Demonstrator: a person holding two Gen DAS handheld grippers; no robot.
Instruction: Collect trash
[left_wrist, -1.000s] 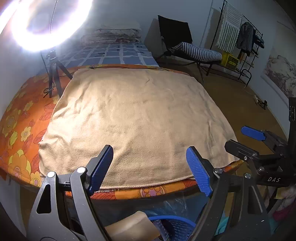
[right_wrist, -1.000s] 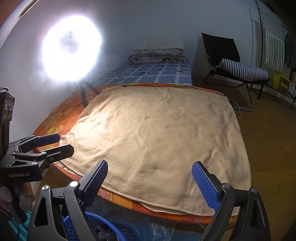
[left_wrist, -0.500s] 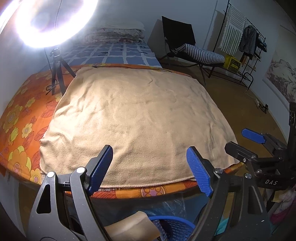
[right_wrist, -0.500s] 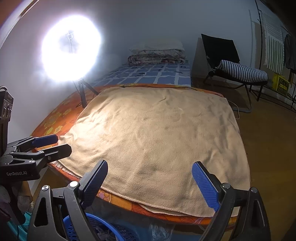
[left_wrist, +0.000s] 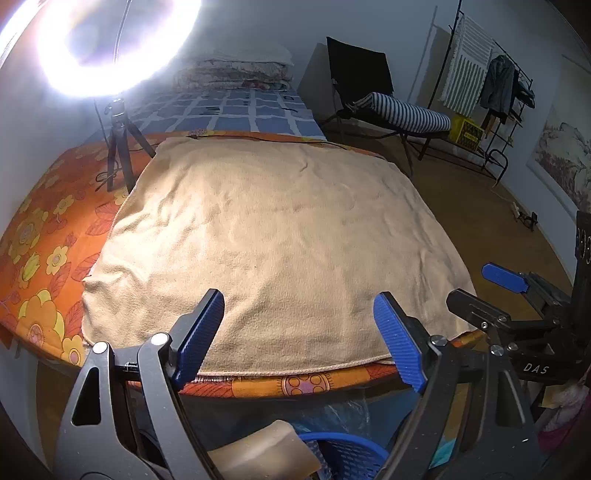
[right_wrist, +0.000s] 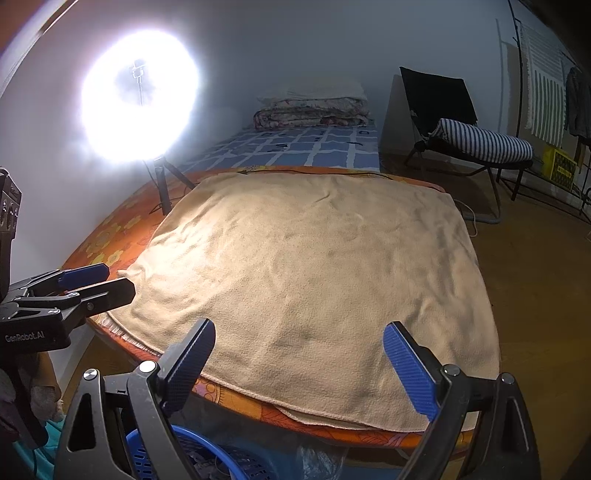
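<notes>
Bright glare from a white ring light on a black tripod (left_wrist: 120, 144) washes the left of both views, and below it lies a low surface covered by an orange floral cloth (left_wrist: 44, 236) with a plain beige towel (left_wrist: 273, 240) spread flat over most of it. Behind that you can see a blue checked mattress (left_wrist: 236, 110) carrying folded bedding, and to the right a black folding chair with a striped cushion (left_wrist: 402, 110) on the brown floor, with a clothes rack (left_wrist: 491, 85) against the wall.

Your left gripper (left_wrist: 299, 339) is angled down over the near edge of the towel with its blue-padded jaws spread wide and nothing between them. Your right gripper (right_wrist: 299, 363) sits beside it in the same attitude, jaws likewise released and empty; each one shows at the edge of the other's view.

No loose trash shows on the towel. Just below the near edge of the surface, under both grippers, sits a blue plastic mesh basket (left_wrist: 343, 454); the right wrist view shows crumpled items inside it (right_wrist: 207, 461), too dim to identify. A clear plastic bag (left_wrist: 347, 410) hangs just behind the basket, and in the left wrist view a pale tan rounded object (left_wrist: 262, 454) lies close under the camera, touching the basket's rim; you cannot tell what it is
</notes>
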